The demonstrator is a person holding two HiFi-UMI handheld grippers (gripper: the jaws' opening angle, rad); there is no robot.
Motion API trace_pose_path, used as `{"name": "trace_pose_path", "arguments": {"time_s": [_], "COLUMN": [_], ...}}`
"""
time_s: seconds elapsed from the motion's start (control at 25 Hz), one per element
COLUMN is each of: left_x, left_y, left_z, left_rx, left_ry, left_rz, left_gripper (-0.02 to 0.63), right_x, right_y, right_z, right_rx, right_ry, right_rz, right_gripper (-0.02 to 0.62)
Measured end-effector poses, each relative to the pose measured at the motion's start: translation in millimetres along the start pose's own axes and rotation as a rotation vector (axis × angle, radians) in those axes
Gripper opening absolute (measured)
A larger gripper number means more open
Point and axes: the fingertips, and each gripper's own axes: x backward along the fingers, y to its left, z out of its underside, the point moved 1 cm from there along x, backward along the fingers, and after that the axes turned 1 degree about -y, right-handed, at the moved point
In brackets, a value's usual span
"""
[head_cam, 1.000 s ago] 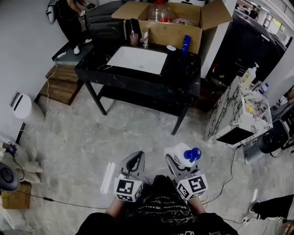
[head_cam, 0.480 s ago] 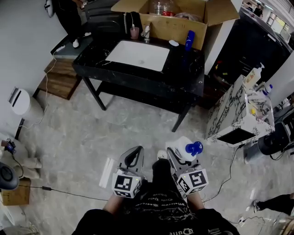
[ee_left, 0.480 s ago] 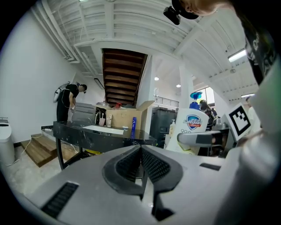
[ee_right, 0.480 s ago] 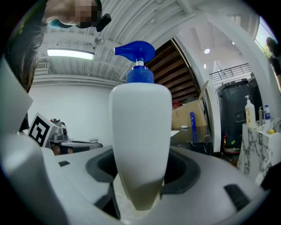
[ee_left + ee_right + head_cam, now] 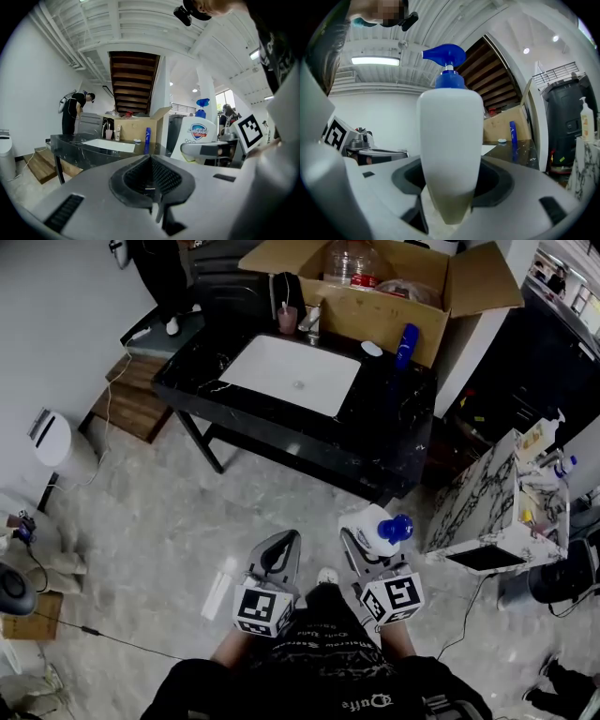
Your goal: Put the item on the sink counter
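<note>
A white soap bottle [image 5: 373,524] with a blue pump top is held upright between the jaws of my right gripper [image 5: 368,549], low in the head view and above the floor. In the right gripper view the bottle [image 5: 450,140] fills the middle, with the jaws of the gripper [image 5: 450,187] closed on its lower body. My left gripper [image 5: 274,563] sits beside it, shut and empty; its jaws [image 5: 151,176] meet in the left gripper view. The black marble sink counter [image 5: 394,418] with a white basin [image 5: 298,371] stands ahead, well beyond both grippers.
On the counter stand a blue bottle [image 5: 406,345], a pink cup [image 5: 287,320] and a faucet. A cardboard box [image 5: 375,296] sits behind it. A marbled white cabinet [image 5: 487,502] is at the right, a white bin [image 5: 52,442] at the left. A person [image 5: 164,277] stands at the far left.
The counter has drawn nearer and lower in the head view as I move toward it. Both grippers keep their pose, the bottle still held in the right one.
</note>
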Motion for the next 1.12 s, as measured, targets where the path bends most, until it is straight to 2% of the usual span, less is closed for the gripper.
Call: {"name": "trace_pose_path", "arguments": {"time_s": [0.28,0.52,0.88,1.12], "left_x": [-64.9,-103.2,-136.2,-166.7], "left_y": [3.3,-1.4,4.0,24.2], "left_z": [-5.3,-1.7,-6.8,-3.8], "left_rx": [0.057,0.071,0.066,0.076], "left_ry": [-0.009,-0.007,0.009,0.013], "left_rz": [-0.064,-0.118,-0.11,-0.08], "left_gripper": [0.008,0.008,0.008,0.008], "right_x": [-33.4,-47.4,-64.9,-86.6], "right_y": [-56.7,-95.9,-121.9,-134.1], "right_z": [-7.9,-7.6,-12.3,-11.6], "right_rx": [0.014,0.026,-0.001,0.002], "right_ry": [0.011,0.024,0.014,0.016], "right_rz": [-0.052,-0.088,-0.082,-0.049], "right_gripper": [0.261,0.261,0.261,0.261]}}
